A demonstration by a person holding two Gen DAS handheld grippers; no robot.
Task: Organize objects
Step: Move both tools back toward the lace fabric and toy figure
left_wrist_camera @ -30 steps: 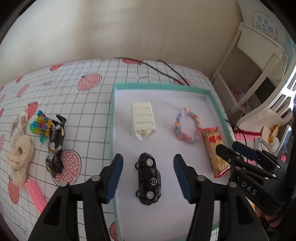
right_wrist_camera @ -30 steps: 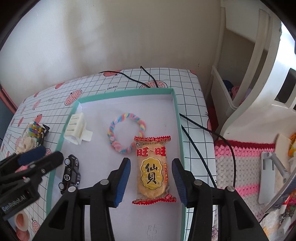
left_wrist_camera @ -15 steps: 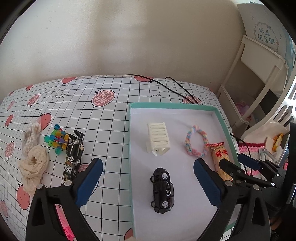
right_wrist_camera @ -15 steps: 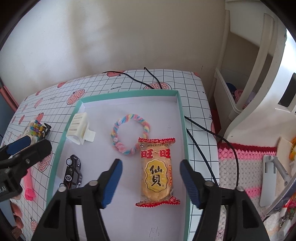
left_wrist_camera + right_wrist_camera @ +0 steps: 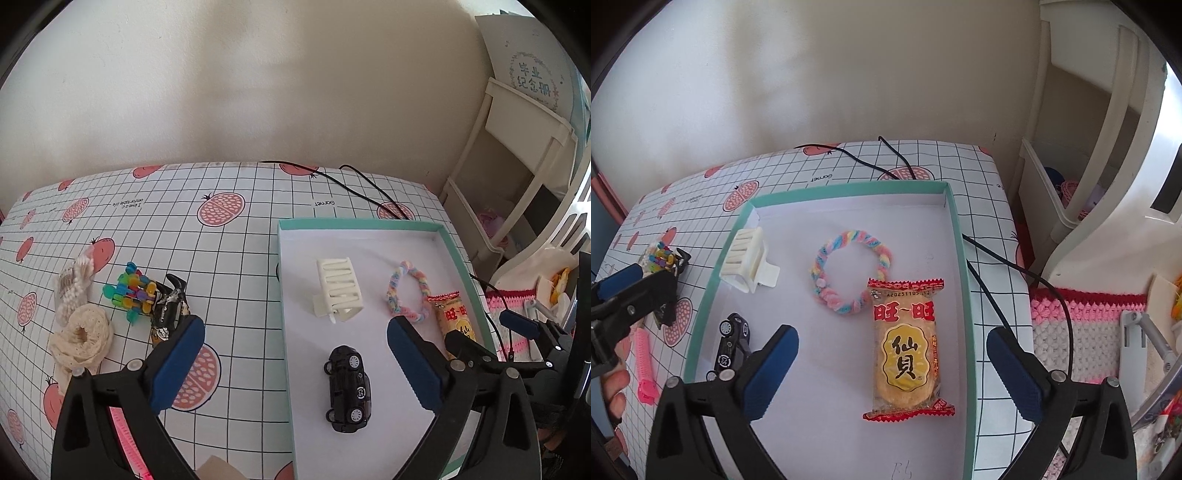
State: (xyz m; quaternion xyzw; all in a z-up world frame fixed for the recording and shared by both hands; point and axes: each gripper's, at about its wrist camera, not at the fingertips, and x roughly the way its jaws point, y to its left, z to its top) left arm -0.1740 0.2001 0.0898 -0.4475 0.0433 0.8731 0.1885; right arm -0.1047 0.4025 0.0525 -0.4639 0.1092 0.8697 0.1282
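A glossy yellow rice-cracker packet (image 5: 907, 349) with crimped red ends is seen lying flat on the white floor of the teal-rimmed cardboard tray (image 5: 966, 302) — between the opening jaws of the right gripper (image 5: 892, 373), untouched. The left gripper (image 5: 295, 363) is held wide, empty, above a shiny black toy car (image 5: 347, 387); a fuzzy pastel twisted ring (image 5: 849, 273) lies beside a ribbed white plastic clip (image 5: 748, 264).

Bright, even daylight, strongest right of the teal-rimmed tray (image 5: 956, 236). Overexposed white glare on the furniture there. Soft, short shadows inside the tray. Sharp focus around it. Heavy fisheye bending and black vignetting toward all corners.
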